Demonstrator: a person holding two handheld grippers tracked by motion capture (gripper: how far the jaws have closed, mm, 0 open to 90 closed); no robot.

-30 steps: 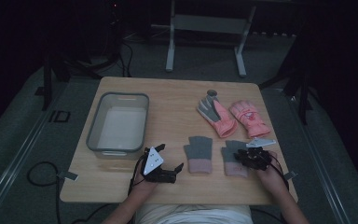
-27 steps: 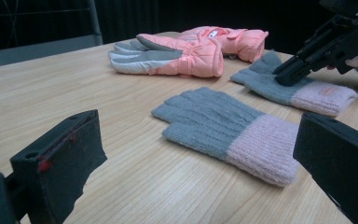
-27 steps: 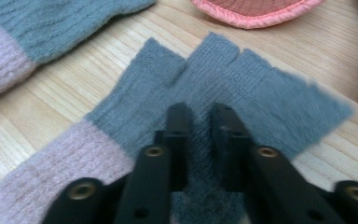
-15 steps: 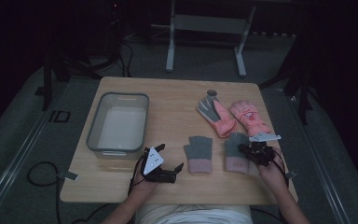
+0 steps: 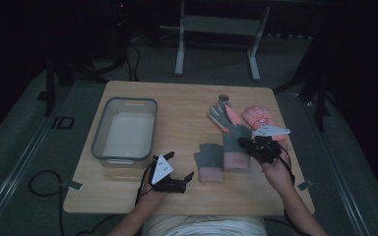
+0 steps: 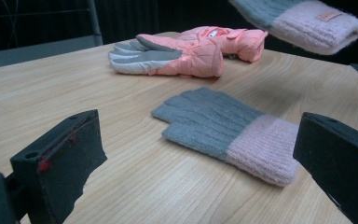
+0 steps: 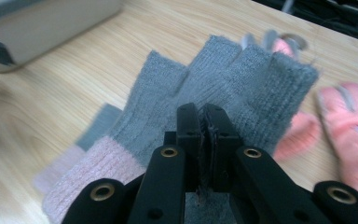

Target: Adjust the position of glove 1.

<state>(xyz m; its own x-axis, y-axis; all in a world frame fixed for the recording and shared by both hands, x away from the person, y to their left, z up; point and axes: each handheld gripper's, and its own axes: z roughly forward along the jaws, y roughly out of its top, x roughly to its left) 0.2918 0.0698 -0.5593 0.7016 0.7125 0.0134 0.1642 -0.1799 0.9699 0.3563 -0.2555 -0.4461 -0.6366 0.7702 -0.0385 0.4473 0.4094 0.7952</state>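
My right gripper (image 5: 256,145) (image 7: 204,114) is shut on a grey knitted glove with a pink cuff (image 5: 236,147) (image 7: 223,79) and holds it above the table; the glove hangs in the air (image 6: 303,21) in the left gripper view. Its twin glove (image 5: 210,162) (image 6: 223,128) (image 7: 98,123) lies flat on the wooden table (image 5: 177,108), just left of the held one. My left gripper (image 5: 179,165) (image 6: 200,154) rests open near the front edge, pointing at the lying glove, with nothing between its fingers.
A pair of pink padded gloves (image 5: 246,118) (image 6: 186,51) (image 7: 354,126) lies at the back right, beside a small round grey object (image 5: 223,98). A clear plastic bin (image 5: 125,128) (image 7: 42,23) stands at the left of the table.
My right gripper closed on the right-hand grey glove and lifted it up and away from the front edge. The left gripper stayed where it was.
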